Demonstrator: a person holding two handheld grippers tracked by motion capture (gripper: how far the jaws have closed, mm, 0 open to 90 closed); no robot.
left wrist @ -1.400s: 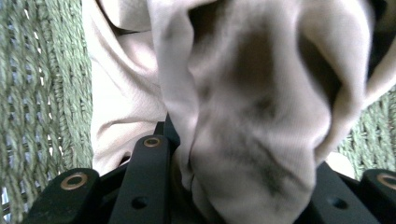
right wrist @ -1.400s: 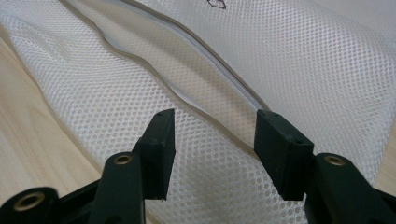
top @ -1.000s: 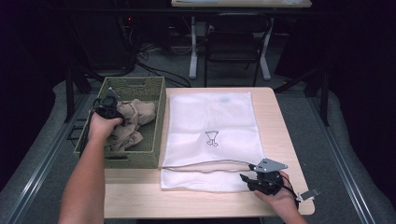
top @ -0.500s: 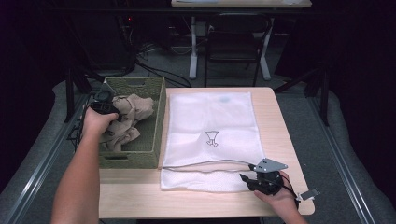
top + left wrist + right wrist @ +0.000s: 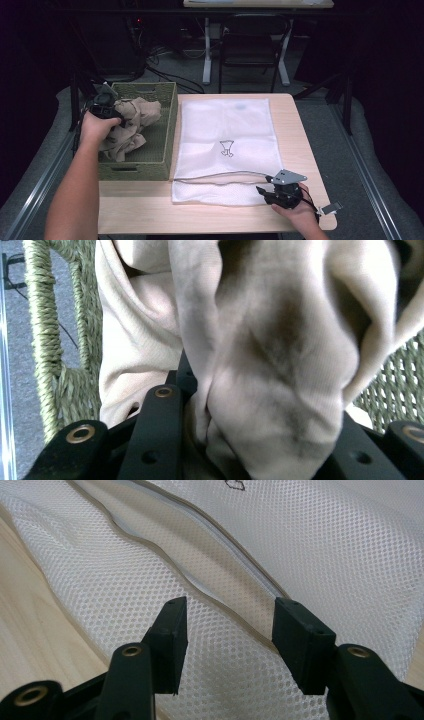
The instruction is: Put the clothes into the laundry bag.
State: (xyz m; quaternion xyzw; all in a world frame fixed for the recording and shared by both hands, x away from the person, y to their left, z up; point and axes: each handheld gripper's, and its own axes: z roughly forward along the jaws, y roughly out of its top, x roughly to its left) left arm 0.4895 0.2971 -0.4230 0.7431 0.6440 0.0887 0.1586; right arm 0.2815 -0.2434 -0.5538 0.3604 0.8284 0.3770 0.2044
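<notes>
A white mesh laundry bag [image 5: 227, 150] lies flat on the wooden table [image 5: 310, 150], its zipper opening [image 5: 220, 575] gaping along the near edge. My right gripper [image 5: 265, 192] hovers open just over that near right corner, jaws straddling the zipper edge [image 5: 227, 645]. In the green woven basket [image 5: 167, 125] at the left sits a crumpled beige garment [image 5: 132, 125]. My left gripper [image 5: 107, 107] is shut on a fold of this cloth [image 5: 260, 390] at the basket's far left, lifted slightly; the cloth hides its jaw tips.
The basket's woven wall [image 5: 50, 340] stands close beside the left gripper. A chair [image 5: 250, 40] and a desk frame [image 5: 207, 50] with cables stand beyond the table's far edge. Bare wood [image 5: 135, 215] runs along the near edge.
The left hand has drawn up and back toward the basket's far left with the beige garment bunched in its gripper. The right gripper has stayed put at the bag's near corner.
</notes>
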